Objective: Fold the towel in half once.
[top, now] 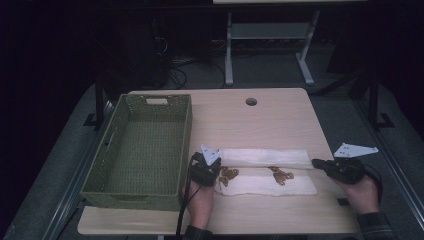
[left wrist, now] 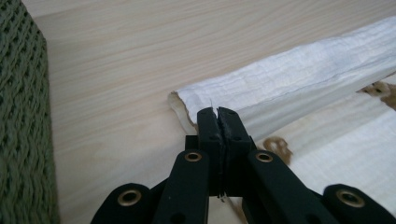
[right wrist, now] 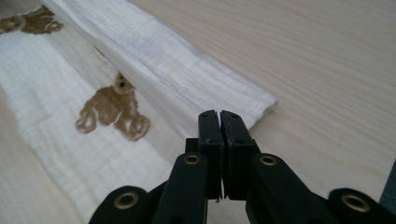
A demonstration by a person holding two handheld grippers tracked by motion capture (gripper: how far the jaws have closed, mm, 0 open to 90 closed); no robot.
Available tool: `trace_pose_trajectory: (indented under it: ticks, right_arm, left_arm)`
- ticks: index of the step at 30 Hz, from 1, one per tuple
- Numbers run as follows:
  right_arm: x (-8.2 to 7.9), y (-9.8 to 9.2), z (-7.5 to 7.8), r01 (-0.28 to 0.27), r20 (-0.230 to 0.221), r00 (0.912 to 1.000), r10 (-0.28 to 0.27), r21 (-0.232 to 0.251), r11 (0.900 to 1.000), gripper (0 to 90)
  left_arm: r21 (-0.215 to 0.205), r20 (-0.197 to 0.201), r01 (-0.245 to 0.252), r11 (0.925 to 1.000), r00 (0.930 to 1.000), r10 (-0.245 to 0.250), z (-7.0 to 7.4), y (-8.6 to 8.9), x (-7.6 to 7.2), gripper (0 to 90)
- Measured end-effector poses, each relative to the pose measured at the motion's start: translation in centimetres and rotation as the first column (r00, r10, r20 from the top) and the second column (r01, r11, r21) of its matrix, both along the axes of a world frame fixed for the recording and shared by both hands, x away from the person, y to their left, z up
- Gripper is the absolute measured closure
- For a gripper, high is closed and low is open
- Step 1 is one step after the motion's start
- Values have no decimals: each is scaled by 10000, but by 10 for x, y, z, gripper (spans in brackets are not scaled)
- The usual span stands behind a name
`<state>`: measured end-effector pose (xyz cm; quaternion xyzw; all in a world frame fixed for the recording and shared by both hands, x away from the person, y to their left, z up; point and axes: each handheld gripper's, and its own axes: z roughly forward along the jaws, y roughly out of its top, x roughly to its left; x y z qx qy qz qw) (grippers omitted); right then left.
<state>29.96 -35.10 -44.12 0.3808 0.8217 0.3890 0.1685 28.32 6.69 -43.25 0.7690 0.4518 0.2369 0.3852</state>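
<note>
Table point(top: 280, 115) first: pale wood w/ a cable hole at 12 o'clock. Green woven basket point(top: 145, 145) sits at 9 o'clock, nothing in it. White cloth point(top: 267, 172) w/ brown bear prints lies at 6 o'clock, just right of the basket, stretched flat across the near part of the table.

Progress, as I judge it: a lengthwise fold is underway. The far long edge is already doubled over toward the person, forming a band along the top of the cloth; the near half, bears showing, is uncovered, and the cloth is not yet in the basket.

Left gripper point(left wrist: 217, 113) is at the band's left end, right gripper point(right wrist: 219, 115) at its right end. Both have jaws pressed together; each prob. pinches a corner of the folded edge, though the fabric between the pads is hard to make out.
</note>
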Motion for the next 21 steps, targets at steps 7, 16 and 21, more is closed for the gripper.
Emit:
trace_pose_trajectory:
  ticks: [7, 16, 21]
  right_arm:
    - [-20, 0, -2, -107, 115, 9999, 107, 29, 9999, 875]
    - [-38, 1, -6, -368, 40, 9993, 368, 4, 9993, 875]
    - [-44, -2, -9, -311, -75, 9995, 312, 56, 9995, 874]
  left_arm:
    - [-17, -5, 150, 9999, 9999, -150, -6, 3, -18, 886]
    - [-182, -67, 218, 9996, 9997, -219, -10, 7, -35, 886]
    - [-25, -153, 448, 9990, 9989, -448, -13, 5, -43, 885]
